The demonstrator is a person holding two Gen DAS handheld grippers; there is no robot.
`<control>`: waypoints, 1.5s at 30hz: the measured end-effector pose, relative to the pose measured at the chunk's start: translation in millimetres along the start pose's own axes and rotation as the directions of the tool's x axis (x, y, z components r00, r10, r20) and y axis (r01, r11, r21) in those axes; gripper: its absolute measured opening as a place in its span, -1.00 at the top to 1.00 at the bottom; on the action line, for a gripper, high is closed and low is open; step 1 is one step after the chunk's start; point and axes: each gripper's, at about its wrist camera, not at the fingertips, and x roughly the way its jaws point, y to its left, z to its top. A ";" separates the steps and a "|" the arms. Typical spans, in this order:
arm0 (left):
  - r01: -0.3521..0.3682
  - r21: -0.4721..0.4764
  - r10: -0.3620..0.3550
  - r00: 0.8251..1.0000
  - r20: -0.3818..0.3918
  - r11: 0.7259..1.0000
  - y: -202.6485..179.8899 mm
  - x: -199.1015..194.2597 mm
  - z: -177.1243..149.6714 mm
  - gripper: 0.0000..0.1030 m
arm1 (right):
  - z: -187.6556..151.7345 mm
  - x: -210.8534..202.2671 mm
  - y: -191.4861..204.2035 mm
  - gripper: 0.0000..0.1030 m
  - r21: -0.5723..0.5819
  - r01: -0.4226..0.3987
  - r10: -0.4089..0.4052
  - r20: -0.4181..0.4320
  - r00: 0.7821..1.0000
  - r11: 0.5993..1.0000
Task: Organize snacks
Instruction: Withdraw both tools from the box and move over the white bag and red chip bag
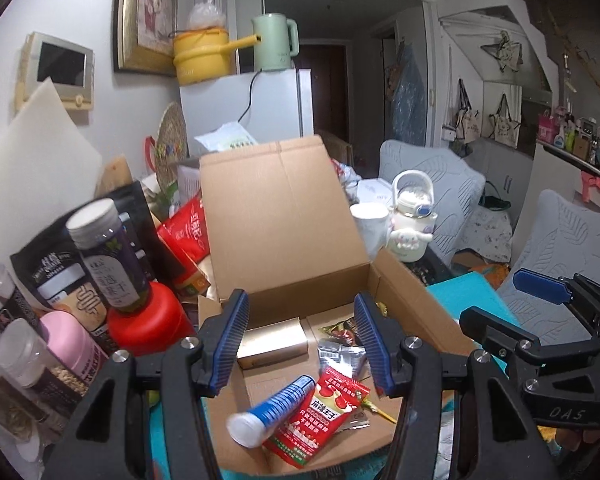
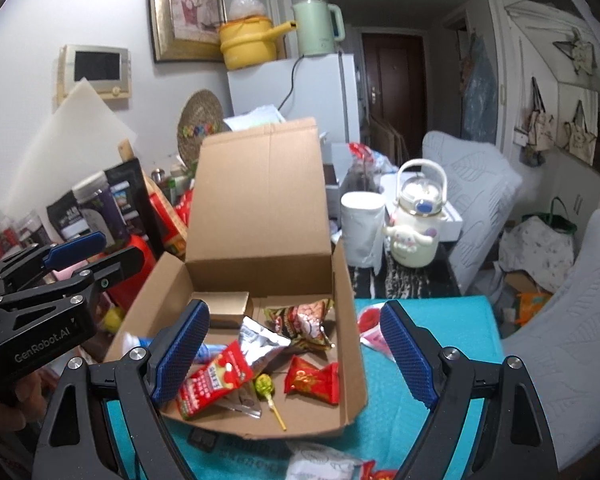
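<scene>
Jars [image 1: 100,248] left of cardboard box [image 1: 284,216] | mug [image 2: 360,232] right | both hand-held grippers [image 1: 300,344] [image 2: 296,360] empty, agape

The blue-and-white tube [image 1: 270,410] is motion-blurred; its label is unreadable.

Matt brown cardboard box [image 2: 256,200] holds glossy foil and plastic snack packets [image 2: 214,380] on teal cloth [image 2: 432,320]

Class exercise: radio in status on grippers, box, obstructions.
Left gripper open, empty. Right gripper open, empty. Brown cardboard box lid up, snacks inside. Nothing blocking.
</scene>
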 end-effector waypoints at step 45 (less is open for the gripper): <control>0.294 0.089 -0.283 0.952 -0.116 0.952 -89.6 -111.6 -111.5 -0.05 | -156.8 -171.3 -18.2 -0.75 0.139 0.221 -0.216 -0.046 0.975 0.965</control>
